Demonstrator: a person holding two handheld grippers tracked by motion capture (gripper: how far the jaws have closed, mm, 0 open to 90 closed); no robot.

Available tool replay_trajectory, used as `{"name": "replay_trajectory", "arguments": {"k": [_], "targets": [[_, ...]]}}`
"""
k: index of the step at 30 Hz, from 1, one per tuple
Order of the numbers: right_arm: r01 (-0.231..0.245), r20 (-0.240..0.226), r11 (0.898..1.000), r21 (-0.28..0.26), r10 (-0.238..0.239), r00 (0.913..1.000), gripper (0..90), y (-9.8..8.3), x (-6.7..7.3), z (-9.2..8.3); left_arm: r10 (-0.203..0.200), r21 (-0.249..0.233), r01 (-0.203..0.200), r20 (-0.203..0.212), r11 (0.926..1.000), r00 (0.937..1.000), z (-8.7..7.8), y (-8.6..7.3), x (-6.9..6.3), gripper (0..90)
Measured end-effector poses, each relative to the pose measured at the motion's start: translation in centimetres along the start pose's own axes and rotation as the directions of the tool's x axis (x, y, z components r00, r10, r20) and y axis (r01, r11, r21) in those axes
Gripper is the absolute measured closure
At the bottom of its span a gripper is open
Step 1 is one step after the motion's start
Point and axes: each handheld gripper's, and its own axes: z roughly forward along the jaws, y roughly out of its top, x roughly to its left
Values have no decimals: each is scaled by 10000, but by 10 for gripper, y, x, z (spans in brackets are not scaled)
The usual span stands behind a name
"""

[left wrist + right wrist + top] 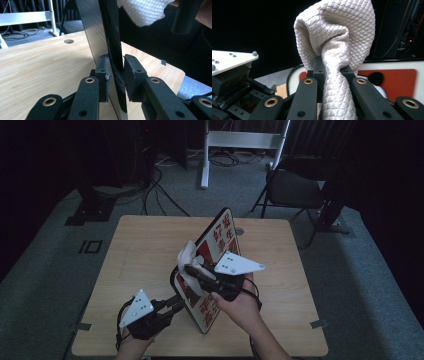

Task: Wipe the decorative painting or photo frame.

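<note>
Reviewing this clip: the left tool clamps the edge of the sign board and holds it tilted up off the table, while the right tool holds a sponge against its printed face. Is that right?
Not quite. The right tool is shut on a white quilted cloth, not a sponge; the right gripper view shows its woven diamond texture bunched between the jaws. The rest stands: the left tool clamps the sign board at its edge, tilted up off the table.

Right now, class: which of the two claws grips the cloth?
The right claw, shut on the quilted white cloth. The left claw clamps the board's edge.
</note>
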Motion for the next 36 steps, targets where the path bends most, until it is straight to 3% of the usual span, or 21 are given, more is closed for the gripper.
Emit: {"name": "replay_trajectory", "arguments": {"k": [8,17,21,30,36], "targets": [[122,125,9987,487,-128,9998,810,-20,2,6,-4,34,4,-55,10000,10000,0,0,1,761],[-73,198,9921,1250,49,9998,810,-59,2,0,60,77,-60,23,10000,10000,1,1,0,761],[-373,270,9868,1576,334,9991,810,-78,0,-5,131,79,-132,55,9999,9999,2,1,-2,762],[-890,492,9699,2265,799,9956,809,-119,-6,-12,178,72,-179,135,9998,9998,3,1,-3,763],[-1166,675,9498,2902,1013,9926,809,-143,-9,-14,209,78,-211,174,9997,9996,3,1,-3,762]]}}
